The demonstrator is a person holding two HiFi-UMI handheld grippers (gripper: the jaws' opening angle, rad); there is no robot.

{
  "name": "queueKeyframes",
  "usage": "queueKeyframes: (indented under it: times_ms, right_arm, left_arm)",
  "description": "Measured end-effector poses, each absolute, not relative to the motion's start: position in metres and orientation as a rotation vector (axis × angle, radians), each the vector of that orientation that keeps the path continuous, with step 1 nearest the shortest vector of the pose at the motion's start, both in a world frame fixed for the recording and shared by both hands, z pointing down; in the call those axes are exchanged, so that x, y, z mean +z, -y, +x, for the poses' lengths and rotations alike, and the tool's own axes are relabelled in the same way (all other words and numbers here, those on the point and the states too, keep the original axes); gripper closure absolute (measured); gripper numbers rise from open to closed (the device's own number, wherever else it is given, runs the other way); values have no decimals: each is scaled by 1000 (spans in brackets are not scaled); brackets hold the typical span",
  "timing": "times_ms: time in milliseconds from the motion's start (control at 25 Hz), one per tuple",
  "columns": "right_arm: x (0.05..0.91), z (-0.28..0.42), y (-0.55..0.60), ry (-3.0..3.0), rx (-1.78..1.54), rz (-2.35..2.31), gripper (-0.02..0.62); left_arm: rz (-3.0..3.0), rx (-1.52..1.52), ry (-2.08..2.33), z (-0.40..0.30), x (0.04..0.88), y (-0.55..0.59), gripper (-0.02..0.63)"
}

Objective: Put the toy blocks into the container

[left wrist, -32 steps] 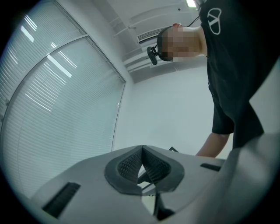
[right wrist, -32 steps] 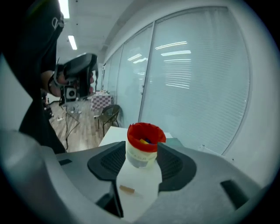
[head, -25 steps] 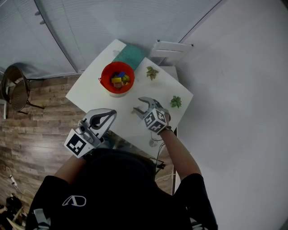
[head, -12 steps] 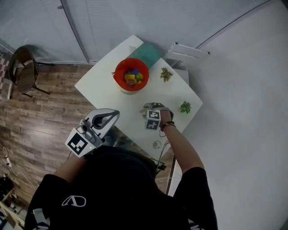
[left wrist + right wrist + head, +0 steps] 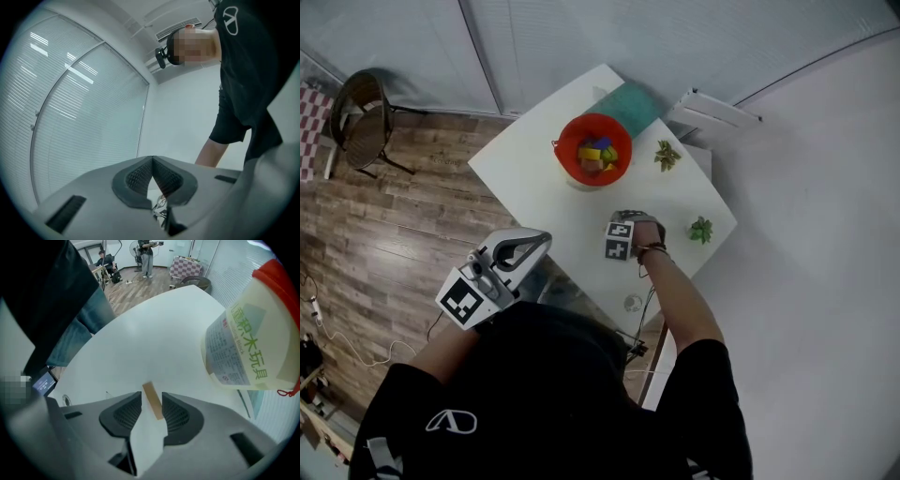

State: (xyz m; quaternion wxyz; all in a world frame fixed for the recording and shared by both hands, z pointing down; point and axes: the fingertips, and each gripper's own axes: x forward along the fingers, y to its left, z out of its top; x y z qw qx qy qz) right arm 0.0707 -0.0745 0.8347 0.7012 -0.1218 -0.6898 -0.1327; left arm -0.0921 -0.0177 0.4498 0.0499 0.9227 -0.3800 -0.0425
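The white bench (image 5: pixel 530 178) held the red container (image 5: pixel 565 159) near its far side. Some coloured toy blocks (image 5: pixel 597 153) were already inside it.

The right gripper (image 5: pixel 627 219) was low over the bench, near the container. The left gripper (image 5: pixel 531 246) hung past the near edge of the bench, well away from everything. Its jaws were together with nothing in them. So the right gripper was the nearer one, and this block looked like its job.

The main thing was one thin tan block (image 5: pixel 153 401). It lay on the bench right between the right jaws. Its long side ran along the jaws, pointing away from the gripper, with the far end leaning a little to the left. The jaws were closing on it. The block sat just beside the right jaw, and a small strip of white bench showed between it and the left jaw. I think it was not squeezed tight yet.

In the right gripper view the container stood ahead and to the right of the jaws. Once held, the block would likely need to go up and over that way to clear the red rim.
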Motion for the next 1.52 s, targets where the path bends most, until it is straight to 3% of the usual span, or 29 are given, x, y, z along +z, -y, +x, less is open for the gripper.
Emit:
queueKeyframes:
  times_ms: [160,600,1520]
  right_arm:
    - [843,72,73,1501,-316,-289,526]
    - [807,62,73,1628,-231,-160,529]
    - [495,46,110,2558,61,853,529]
  left_arm:
    - [2804,-124,1174,-95,452,16,600]
    - [2833,-134,1142,-90,443,17,601]
    - [2976,-249,940,-41,399,49,601]
